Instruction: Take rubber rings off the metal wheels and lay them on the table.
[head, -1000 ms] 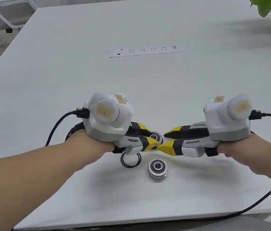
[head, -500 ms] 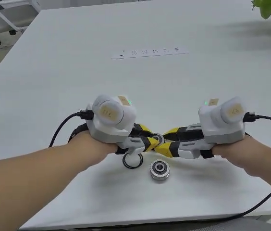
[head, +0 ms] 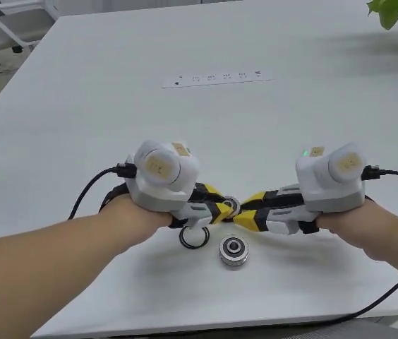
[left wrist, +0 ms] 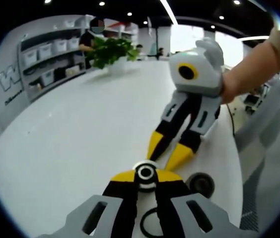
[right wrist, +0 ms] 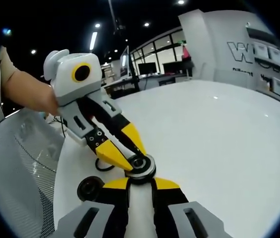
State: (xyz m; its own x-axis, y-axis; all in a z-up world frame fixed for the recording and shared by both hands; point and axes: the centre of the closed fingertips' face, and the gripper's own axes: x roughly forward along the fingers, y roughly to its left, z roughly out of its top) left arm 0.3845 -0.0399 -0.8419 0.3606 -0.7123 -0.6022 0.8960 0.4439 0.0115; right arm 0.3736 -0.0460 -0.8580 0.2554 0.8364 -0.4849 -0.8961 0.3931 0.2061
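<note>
A small metal wheel [head: 230, 205] with a black rubber ring on its rim hangs just above the table between both grippers. My left gripper [head: 221, 208] comes in from the left and is shut on this wheel [left wrist: 145, 172]. My right gripper [head: 241, 214] meets it from the right, its yellow tips pinched at the wheel's rim [right wrist: 141, 166], on the rubber ring. A loose black rubber ring [head: 194, 238] lies flat on the table below the left gripper. A second metal wheel [head: 233, 250] lies on the table beside it, toward the front edge.
A white power strip [head: 216, 76] is set into the white table [head: 79, 106] farther back. Green plant leaves [head: 396, 10] hang at the far right corner. Black cables [head: 89, 187] trail from both grippers, and the table's front edge runs close below the hands.
Both grippers stay joined at the held wheel. Only the head view has shifted slightly; the ring and second wheel on the table have not moved.
</note>
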